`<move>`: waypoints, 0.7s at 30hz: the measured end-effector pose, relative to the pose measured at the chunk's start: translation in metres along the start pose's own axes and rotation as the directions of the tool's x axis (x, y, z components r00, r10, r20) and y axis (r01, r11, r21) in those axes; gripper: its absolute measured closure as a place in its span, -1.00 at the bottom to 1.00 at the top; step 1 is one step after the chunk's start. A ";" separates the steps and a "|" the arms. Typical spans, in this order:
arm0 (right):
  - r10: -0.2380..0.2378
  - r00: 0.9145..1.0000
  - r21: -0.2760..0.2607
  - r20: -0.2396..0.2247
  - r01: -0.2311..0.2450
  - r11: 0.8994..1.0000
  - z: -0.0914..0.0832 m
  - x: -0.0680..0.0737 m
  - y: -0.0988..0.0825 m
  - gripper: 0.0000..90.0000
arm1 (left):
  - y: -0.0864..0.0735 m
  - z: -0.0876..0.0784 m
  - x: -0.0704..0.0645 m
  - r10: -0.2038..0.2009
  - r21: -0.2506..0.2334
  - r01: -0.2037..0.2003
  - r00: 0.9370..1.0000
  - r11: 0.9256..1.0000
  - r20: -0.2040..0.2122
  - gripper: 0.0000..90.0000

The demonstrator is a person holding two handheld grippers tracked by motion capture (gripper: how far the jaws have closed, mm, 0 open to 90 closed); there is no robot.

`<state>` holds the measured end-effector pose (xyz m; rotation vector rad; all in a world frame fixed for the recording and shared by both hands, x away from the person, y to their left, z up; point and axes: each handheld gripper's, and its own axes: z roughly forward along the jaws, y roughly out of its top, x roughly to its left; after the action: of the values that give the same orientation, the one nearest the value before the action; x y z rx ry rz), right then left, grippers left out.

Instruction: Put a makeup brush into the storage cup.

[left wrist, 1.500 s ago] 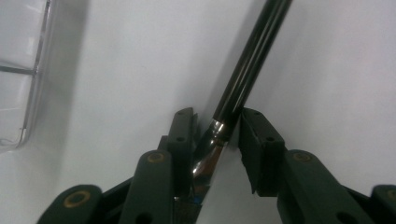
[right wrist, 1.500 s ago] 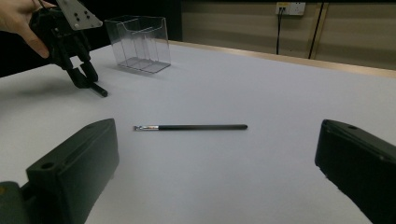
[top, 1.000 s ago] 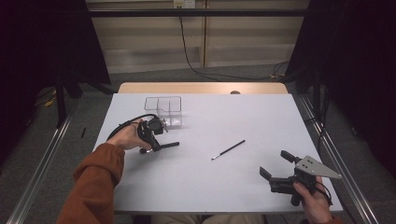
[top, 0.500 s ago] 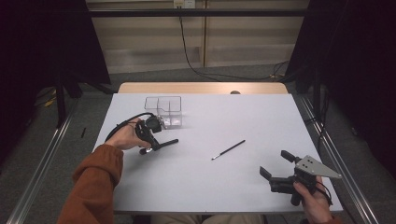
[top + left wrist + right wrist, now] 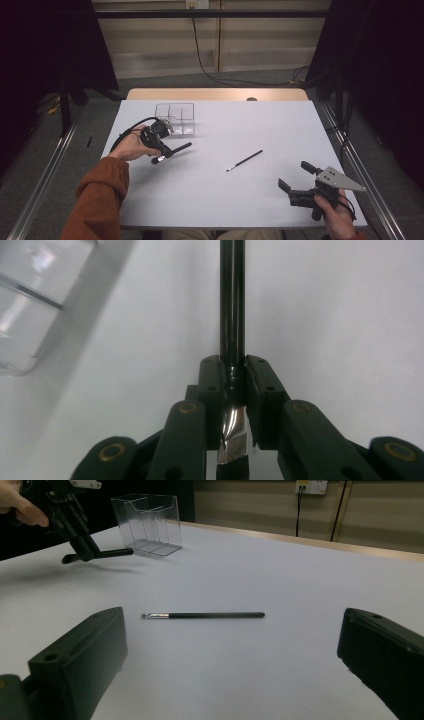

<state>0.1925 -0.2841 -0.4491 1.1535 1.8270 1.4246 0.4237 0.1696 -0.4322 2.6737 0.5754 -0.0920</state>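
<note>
My left gripper (image 5: 165, 151) is shut on a thin black brush (image 5: 181, 147), held a little above the white table just in front of a clear compartment box (image 5: 175, 117). In the left gripper view the jaws (image 5: 232, 371) clamp the brush (image 5: 232, 300) at its silver ferrule, and the black handle runs straight ahead. A second black brush (image 5: 244, 160) lies loose mid-table. My right gripper (image 5: 296, 176) rests at the front right, open with nothing between its fingers. In the right gripper view it (image 5: 232, 630) faces that loose brush (image 5: 200, 615), with the box (image 5: 147, 522) beyond.
The white table (image 5: 225, 200) has a wooden strip along its far edge (image 5: 215, 94). A cable trails from the left gripper (image 5: 75, 525) over the person's hand. Metal rails run along both sides of the table on the floor.
The handle end of the brush in my left gripper has swung slightly up toward the box. The right gripper and the loose brush have stayed in place.
</note>
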 end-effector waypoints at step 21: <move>0.002 1.000 -0.001 0.001 -0.002 1.000 0.000 0.000 0.000 -1.00 | -0.023 -0.029 -0.012 -0.101 -0.293 0.090 0.995 0.952 -0.023 0.75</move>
<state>0.1925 -0.2844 -0.4489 1.1553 1.8244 1.4261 0.4028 0.1961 -0.4130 2.3661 0.6742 0.0163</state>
